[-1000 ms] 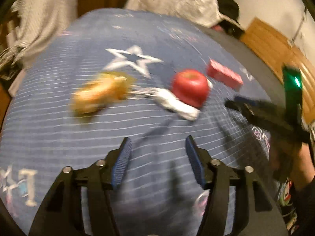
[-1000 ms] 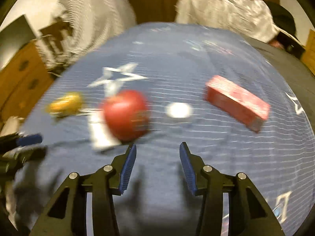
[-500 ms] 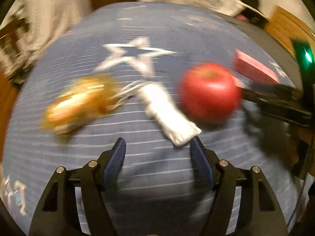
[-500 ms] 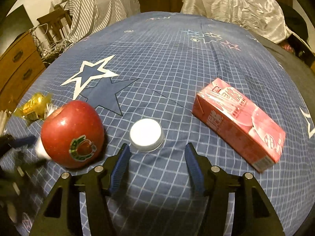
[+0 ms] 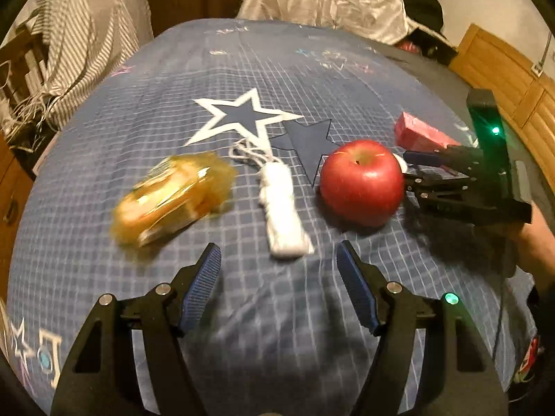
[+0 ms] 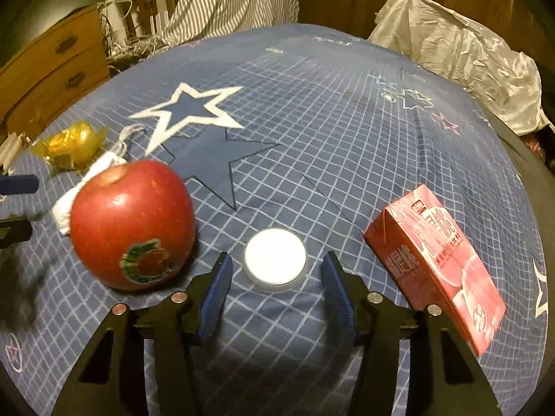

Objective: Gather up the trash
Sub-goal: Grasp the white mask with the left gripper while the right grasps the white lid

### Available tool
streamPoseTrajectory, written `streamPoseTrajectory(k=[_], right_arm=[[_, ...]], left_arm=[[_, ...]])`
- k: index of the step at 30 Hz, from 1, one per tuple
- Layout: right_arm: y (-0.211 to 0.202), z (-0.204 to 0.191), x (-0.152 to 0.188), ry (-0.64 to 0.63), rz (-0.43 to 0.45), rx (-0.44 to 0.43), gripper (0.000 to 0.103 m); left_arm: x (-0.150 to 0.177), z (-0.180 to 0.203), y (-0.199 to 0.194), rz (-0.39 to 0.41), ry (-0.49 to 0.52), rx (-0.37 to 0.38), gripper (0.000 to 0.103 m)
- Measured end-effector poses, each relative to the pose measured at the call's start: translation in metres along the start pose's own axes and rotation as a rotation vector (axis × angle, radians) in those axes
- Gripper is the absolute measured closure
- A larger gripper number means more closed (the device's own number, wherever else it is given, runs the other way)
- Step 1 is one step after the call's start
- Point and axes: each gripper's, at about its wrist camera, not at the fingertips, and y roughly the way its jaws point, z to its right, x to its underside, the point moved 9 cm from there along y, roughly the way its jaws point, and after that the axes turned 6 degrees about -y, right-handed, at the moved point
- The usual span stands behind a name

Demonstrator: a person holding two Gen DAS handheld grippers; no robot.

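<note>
Both grippers had moved closer since the earlier frames. The right gripper (image 6: 274, 279), jaws closing, framed the white cap (image 6: 275, 260) without pinching. The left gripper (image 5: 278, 277) stayed spread before the white wrapper (image 5: 282, 204). The apple (image 6: 131, 223), just beside, might get bumped and roll.

Dim warm light, fisheye, slight blur

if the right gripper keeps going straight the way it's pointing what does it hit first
Most likely the white round lid, which lies on the blue bedspread just ahead of the right gripper, centred between its closing jaws, with nothing held between them. The apple and the red drink carton sit off to either side.
</note>
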Motion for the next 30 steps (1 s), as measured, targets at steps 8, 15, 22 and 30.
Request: streamPoseTrajectory(k=[8, 15, 22, 30], right_arm=[[0.009, 0.001, -0.005, 0.001, -0.002, -0.013, 0.056], [0.007, -0.001, -0.001, 0.013, 0.000, 0.012, 0.061], [-0.032, 0.000, 0.009, 0.119, 0.081, 0.106, 0.062], [-0.145, -0.037, 0.021, 0.210, 0.305, 0.231, 0.062]], left_arm=[[-0.012, 0.008, 0.027, -0.031, -0.018, 0.009, 0.042], [-0.013, 0.002, 0.041, -0.037, -0.006, -0.035, 0.057], [-0.014, -0.010, 0.022, 0.050, -0.038, -0.034, 0.080], [0.005, 0.002, -0.075, 0.295, 0.002, -0.067, 0.080]])
